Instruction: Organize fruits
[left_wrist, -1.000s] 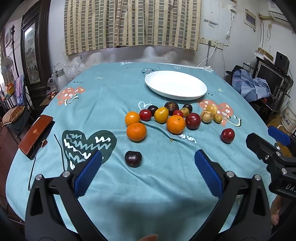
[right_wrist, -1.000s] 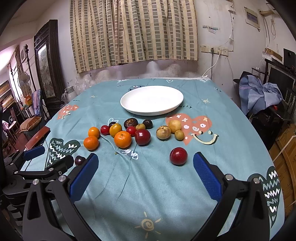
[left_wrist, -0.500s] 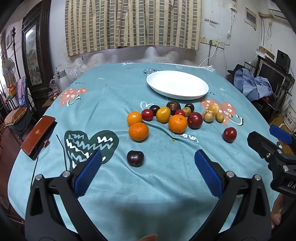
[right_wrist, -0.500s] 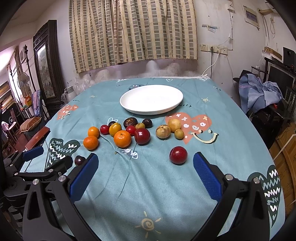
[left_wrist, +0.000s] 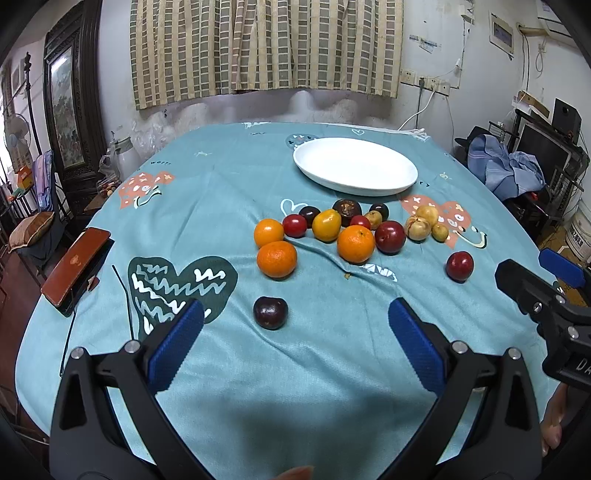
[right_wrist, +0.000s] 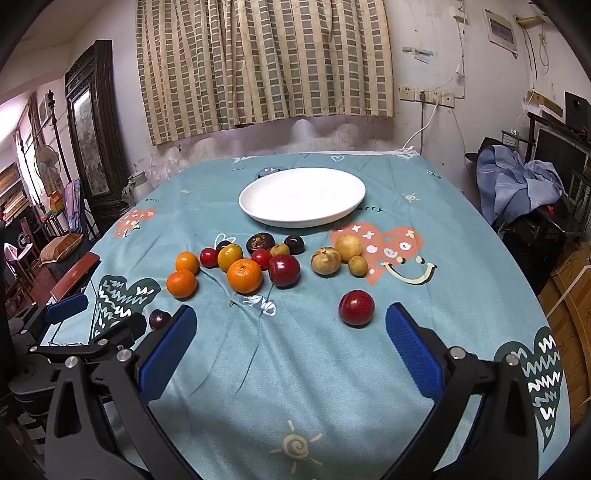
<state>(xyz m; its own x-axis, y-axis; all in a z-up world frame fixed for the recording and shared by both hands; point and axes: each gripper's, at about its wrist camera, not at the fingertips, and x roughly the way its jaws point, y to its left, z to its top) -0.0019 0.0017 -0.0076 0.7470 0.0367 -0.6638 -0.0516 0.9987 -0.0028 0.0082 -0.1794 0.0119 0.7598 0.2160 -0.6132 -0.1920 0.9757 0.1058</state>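
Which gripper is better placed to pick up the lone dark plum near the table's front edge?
Left. The dark plum lies just ahead of the open left gripper, almost between its fingers. The right gripper, also open, faces the red plum instead.

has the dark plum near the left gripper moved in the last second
No. The dark plum sits in the same spot beside the green heart print; only the camera shifted slightly.

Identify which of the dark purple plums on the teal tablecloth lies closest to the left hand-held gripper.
The lone dark purple plum lying just ahead of the open left hand-held gripper. The other dark fruits sit farther off, among the fruit cluster near the white oval plate.
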